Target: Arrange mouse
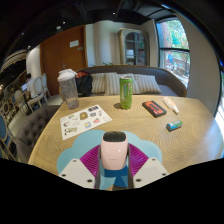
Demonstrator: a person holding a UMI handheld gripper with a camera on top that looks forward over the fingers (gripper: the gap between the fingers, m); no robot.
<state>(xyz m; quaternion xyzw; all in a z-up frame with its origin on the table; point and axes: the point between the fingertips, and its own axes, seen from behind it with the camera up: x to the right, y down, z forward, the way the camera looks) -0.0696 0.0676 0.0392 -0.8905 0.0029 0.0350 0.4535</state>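
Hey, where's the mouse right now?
In the gripper view, the white mouse sits between the hand-held gripper fingers, over a light blue mat on the wooden table, nearer than the green cup.

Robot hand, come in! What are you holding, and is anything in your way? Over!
Gripper shut on white mouse, pink pads pressing its sides. Mouse above blue mat on table. Green cup, leaflet well beyond; nothing blocking.
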